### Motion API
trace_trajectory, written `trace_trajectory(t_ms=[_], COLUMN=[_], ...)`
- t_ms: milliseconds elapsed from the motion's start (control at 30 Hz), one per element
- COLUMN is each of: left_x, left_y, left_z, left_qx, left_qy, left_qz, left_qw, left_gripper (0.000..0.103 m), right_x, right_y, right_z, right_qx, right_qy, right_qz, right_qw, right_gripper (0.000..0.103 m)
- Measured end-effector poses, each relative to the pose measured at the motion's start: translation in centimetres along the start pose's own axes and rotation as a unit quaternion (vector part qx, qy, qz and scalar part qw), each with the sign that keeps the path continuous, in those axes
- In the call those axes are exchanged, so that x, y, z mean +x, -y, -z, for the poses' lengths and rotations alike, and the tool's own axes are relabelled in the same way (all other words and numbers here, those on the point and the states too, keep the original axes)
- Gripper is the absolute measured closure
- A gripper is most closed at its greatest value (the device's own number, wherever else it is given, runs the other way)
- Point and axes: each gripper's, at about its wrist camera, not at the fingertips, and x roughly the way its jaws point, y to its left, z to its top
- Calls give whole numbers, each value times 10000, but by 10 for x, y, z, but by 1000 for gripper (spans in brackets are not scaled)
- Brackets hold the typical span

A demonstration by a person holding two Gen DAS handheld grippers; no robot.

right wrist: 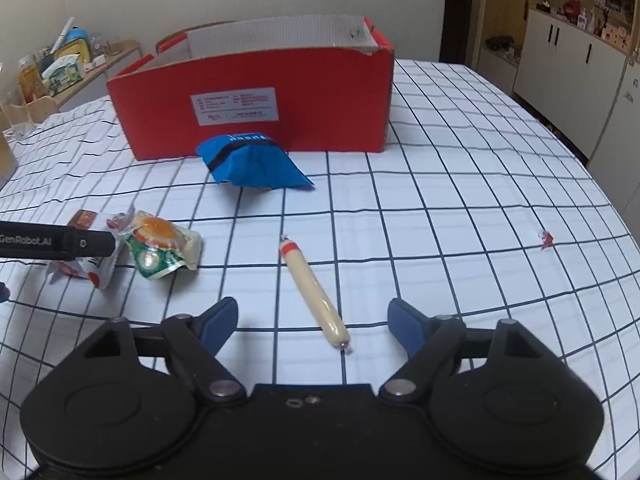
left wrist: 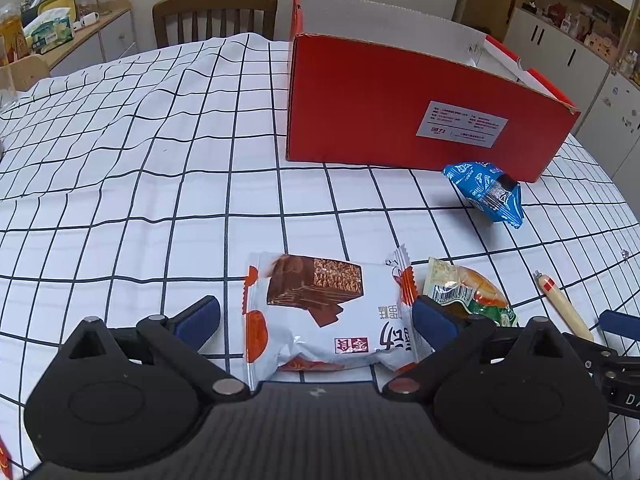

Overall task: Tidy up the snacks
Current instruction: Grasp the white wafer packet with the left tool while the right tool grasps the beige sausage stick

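Red cardboard box (left wrist: 400,112), open at the top, white label on its near wall, standing far back on the surface (left wrist: 160,200) under a white cloth with a dark grid. Just in front of that wall, a crumpled blue packet (left wrist: 486,192), near the box; whether touching, cannot tell.

Closer in, a white wafer packet (left wrist: 328,312) with a brown wafer printed on it, lying flat. Left tongs (left wrist: 316,318) spread wide and straddling it: left blue pad clear of the wrapper, right pad right at its crimped edge, no squeeze visible. Immediately right of the wafer packet, a green-and-orange packet (left wrist: 472,292), partly tucked behind that right pad.

Further right, a pale sausage stick (right wrist: 316,292) with a red band at its far end, lying apart from the other snacks and running slantwise toward the camera. Right tongs (right wrist: 314,326) fairly wide, near end of the sausage between the two pads, neither pad touching it.

Off to the right on the cloth, a small red scrap (right wrist: 546,238), well apart from everything. Behind the surface, a wooden chair (left wrist: 216,16).
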Motion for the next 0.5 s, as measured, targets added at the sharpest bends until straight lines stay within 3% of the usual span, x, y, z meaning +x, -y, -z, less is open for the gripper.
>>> trace_trajectory(t_ms=[200,500], left_x=[-1,-4], left_y=[1,2], left_z=[0,1], left_qx=[-1,-1], left_qy=[63,-6], left_qz=[33,222], left_qw=[10000,9998], left_gripper=[1,24], right_x=[8,18], right_y=[-3,-12], right_z=[-1,-11], right_qx=[-115,-419], right_qy=[-41,44], right_qz=[23,32], right_qw=[9999,9991], right_gripper=[35,71])
